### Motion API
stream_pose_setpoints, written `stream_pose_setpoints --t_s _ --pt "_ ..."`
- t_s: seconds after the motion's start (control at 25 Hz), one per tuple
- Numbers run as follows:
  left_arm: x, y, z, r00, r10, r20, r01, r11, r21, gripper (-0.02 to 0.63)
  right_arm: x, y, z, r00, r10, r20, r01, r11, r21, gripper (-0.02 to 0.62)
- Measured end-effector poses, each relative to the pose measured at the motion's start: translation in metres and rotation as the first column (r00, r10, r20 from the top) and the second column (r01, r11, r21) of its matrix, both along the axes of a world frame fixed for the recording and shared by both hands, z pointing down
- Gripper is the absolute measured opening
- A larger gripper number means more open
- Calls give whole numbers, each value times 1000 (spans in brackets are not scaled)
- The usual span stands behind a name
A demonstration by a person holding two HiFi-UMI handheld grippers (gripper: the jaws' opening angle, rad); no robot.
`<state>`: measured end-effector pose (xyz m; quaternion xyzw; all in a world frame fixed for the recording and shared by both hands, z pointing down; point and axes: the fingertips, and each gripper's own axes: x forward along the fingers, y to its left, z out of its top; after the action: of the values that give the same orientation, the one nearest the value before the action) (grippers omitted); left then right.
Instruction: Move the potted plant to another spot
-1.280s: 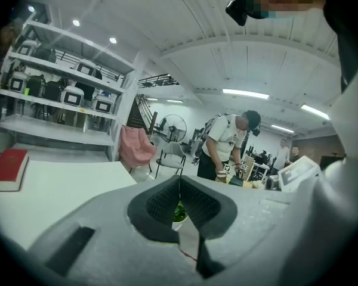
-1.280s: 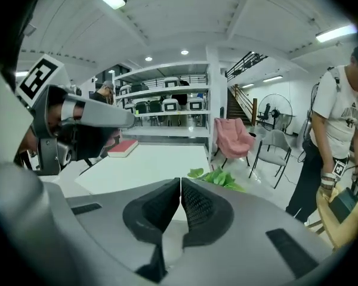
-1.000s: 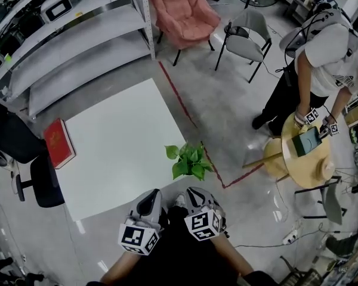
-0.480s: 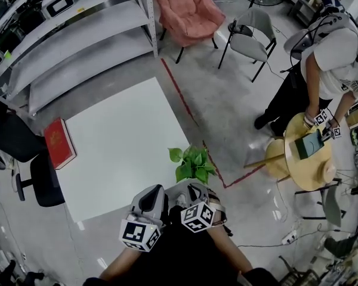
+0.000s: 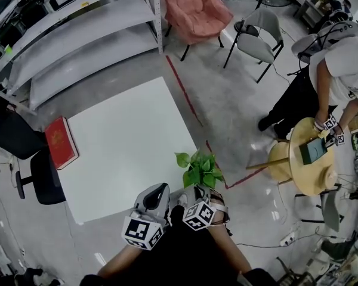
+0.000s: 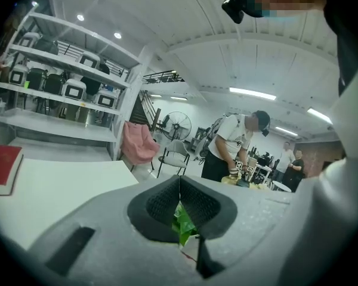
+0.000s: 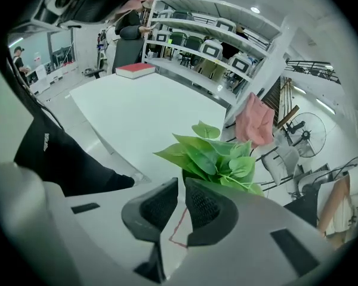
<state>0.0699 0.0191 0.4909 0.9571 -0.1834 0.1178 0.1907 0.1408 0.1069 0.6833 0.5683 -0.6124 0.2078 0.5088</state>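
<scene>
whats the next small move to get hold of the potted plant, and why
Probably open the right gripper jaws and ease it forward, under the leaves. The potted plant stands just ahead of it at the corner of the white table, ungripped, and those jaws are almost together with nothing between them. The left gripper jaws are shut and empty too.
</scene>
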Motion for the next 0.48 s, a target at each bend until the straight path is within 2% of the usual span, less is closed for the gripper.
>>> stream_pose_setpoints --t_s 0.16,0.48 --pt "2 -5 5 1000 7 5 -7 1000 -6 17 8 1 10 996 -14 -83 10 999 -42 15" --pt "1 -19 8 1000 19 11 -19 1000 -10 17 9 -4 26 993 -21 -120 9 995 -101 14"
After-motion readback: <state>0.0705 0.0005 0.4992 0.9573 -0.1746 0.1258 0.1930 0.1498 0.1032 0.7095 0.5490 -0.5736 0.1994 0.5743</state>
